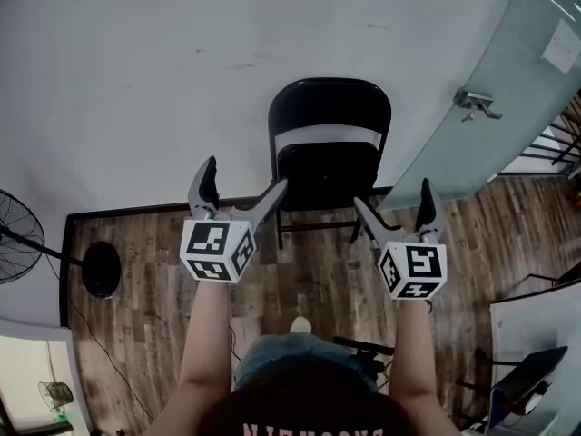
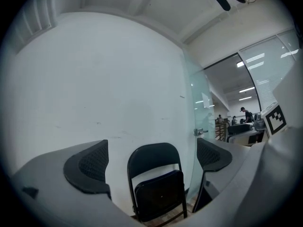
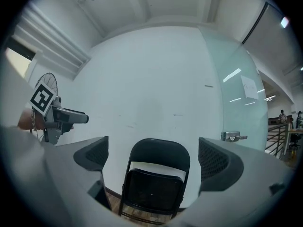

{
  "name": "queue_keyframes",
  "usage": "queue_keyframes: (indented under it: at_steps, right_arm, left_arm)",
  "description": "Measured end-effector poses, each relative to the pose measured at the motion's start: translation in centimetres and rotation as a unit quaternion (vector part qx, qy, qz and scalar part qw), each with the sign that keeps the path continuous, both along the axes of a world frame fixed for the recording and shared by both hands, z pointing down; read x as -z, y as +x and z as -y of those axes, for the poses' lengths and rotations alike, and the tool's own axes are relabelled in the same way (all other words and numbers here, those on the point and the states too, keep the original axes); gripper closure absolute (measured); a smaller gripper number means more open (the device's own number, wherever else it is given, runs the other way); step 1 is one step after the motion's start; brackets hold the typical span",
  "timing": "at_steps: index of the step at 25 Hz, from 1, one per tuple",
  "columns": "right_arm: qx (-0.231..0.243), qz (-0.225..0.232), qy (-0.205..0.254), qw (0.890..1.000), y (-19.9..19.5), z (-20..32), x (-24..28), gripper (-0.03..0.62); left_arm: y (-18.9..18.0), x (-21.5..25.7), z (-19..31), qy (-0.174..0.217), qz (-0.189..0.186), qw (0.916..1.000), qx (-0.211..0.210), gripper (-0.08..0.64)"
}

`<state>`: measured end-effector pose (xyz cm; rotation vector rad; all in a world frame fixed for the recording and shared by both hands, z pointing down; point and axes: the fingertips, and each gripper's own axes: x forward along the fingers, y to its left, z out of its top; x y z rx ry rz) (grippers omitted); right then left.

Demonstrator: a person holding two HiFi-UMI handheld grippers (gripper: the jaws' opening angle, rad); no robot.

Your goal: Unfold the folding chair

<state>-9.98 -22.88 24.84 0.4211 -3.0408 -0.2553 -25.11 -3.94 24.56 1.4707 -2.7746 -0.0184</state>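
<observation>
A black folding chair (image 1: 329,148) leans folded against the pale wall, its seat panel flat against the backrest. It shows centred between the jaws in the left gripper view (image 2: 156,186) and in the right gripper view (image 3: 154,181). My left gripper (image 1: 238,194) is held open in front of the chair's left side, short of it. On the other side my right gripper (image 1: 396,205) is open too, clear of the chair's right leg. Nothing lies between either pair of jaws.
A frosted glass door (image 1: 508,89) with a metal handle (image 1: 476,103) stands right of the chair. A standing fan (image 1: 20,236) with a round black base (image 1: 101,269) is at the left. A dark stand (image 1: 522,378) sits at lower right on the wooden floor (image 1: 309,280).
</observation>
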Motion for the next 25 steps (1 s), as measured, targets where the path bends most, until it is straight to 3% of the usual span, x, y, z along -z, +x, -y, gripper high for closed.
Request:
queue_keyframes:
  at_steps: [14,20,25]
  right_arm:
    - [-0.034,-0.014,-0.046,0.998,-1.4,5.8,-4.3,0.021]
    - [-0.062,-0.017,-0.061,0.996,-3.7,7.8,-5.8,0.021]
    - [-0.085,-0.016,-0.071,0.994,-8.1,9.2,-6.4,0.021]
  left_arm:
    - [-2.5,-3.4,6.5,-0.041,-0.024,0.9986,-0.023,-0.008]
    - [-5.9,-3.3,9.6,-0.055,-0.01,0.9973,-0.048,-0.008]
    - [-10.9,-3.1,11.8,-0.064,-0.005,0.9956,-0.069,-0.008]
